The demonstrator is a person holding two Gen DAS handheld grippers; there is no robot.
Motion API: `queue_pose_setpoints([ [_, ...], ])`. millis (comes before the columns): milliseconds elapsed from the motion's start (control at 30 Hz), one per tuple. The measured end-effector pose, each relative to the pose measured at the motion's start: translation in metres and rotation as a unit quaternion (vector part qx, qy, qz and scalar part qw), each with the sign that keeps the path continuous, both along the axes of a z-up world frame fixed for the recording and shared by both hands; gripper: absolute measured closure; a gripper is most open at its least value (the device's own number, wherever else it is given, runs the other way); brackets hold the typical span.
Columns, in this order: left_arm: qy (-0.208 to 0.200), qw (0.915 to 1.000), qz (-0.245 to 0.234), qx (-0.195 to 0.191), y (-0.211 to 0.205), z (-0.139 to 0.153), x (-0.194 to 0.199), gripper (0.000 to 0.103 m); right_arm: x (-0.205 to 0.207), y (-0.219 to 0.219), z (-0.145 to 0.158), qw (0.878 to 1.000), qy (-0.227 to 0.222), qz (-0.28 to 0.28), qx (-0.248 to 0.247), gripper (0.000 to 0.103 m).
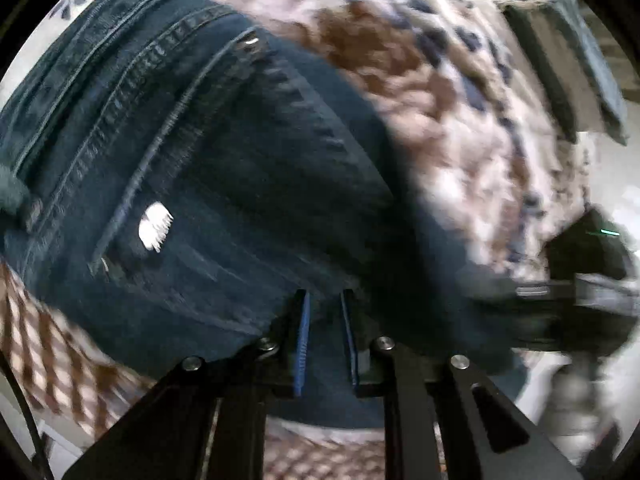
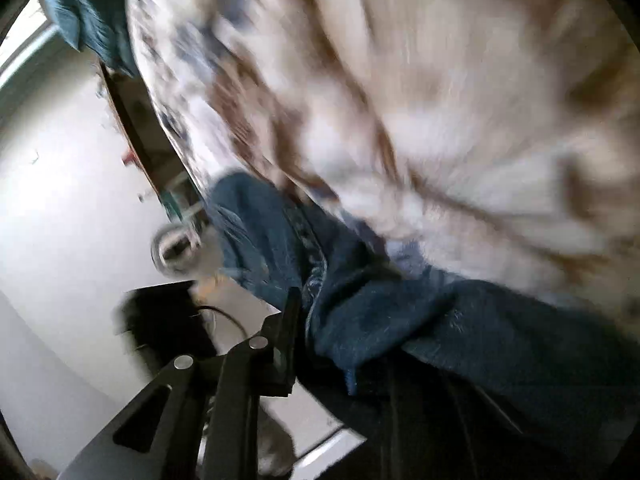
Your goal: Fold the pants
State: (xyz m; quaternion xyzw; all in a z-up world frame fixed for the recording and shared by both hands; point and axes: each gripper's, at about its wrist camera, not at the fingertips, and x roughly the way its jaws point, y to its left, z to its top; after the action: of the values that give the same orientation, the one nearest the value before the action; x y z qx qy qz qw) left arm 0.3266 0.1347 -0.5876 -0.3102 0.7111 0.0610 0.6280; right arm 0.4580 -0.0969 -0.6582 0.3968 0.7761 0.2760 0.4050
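Denim fills the near field of both views. Left gripper point(image 1: 325, 340): jaws nearly pressed together, pinching a fold of the pants point(image 1: 208, 152) between the blue pads point(image 1: 303, 344). Right gripper point(image 2: 320, 336): one finger point(image 2: 286, 344) visible, the other buried under bunched cloth, so the narrow grip appears to clamp a thick wad near a seam. The pants lie on the patterned bedcover point(image 1: 440, 92), partly at its edge. Risk: the thin left pinch may slip under the cloth's weight; the bunched right hold may set a crooked fold; denim near the edge may slide off.
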Motion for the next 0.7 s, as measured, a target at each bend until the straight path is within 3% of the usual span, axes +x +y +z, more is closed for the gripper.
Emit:
queue_pose_setpoints([
  [133, 0.009, 0.9998, 0.006, -0.017, 0.007, -0.012, 0.003, 0.090, 0.017, -0.023, 0.006, 0.999, -0.022, -0.016, -0.044, 0.088],
  [200, 0.015, 0.9997, 0.010, -0.018, 0.013, -0.014, -0.001, 0.090, 0.029, -0.046, 0.009, 0.996, -0.034, -0.036, -0.078, 0.093],
  [333, 0.016, 0.9993, 0.023, -0.025, 0.023, -0.013, -0.010, 0.090, 0.054, -0.063, 0.020, 0.995, -0.046, -0.040, -0.076, 0.090],
  [400, 0.018, 0.9993, 0.019, -0.025, 0.026, -0.010, -0.012, 0.089, 0.059, -0.042, 0.023, 0.996, -0.050, 0.026, -0.063, 0.064],
  [433, 0.019, 0.9994, 0.019, -0.023, 0.019, -0.010, -0.005, 0.088, 0.056, -0.035, 0.021, 0.996, -0.051, 0.049, -0.053, 0.037],
  [467, 0.018, 0.9995, 0.016, -0.021, 0.018, -0.007, -0.003, 0.087, 0.053, -0.023, 0.022, 0.995, -0.057, 0.071, -0.044, 0.031],
  [533, 0.009, 0.9997, 0.010, -0.018, 0.015, 0.001, 0.003, 0.085, 0.043, -0.001, 0.019, 0.987, -0.075, 0.133, -0.049, 0.031],
  [567, 0.002, 0.9998, 0.009, -0.017, 0.014, 0.005, 0.006, 0.084, 0.038, 0.013, 0.017, 0.978, -0.095, 0.173, -0.072, 0.032],
  [600, -0.005, 0.9999, 0.007, -0.014, 0.013, 0.009, 0.010, 0.082, 0.031, 0.026, 0.017, 0.963, -0.123, 0.213, -0.107, 0.046],
  [633, -0.013, 0.9999, 0.003, -0.009, 0.013, 0.015, 0.015, 0.081, 0.029, 0.032, 0.017, 0.952, -0.145, 0.234, -0.135, 0.086],
  [700, -0.024, 0.9997, 0.001, 0.006, 0.014, 0.021, 0.027, 0.081, 0.037, 0.021, 0.018, 0.953, -0.154, 0.193, -0.174, 0.091],
])
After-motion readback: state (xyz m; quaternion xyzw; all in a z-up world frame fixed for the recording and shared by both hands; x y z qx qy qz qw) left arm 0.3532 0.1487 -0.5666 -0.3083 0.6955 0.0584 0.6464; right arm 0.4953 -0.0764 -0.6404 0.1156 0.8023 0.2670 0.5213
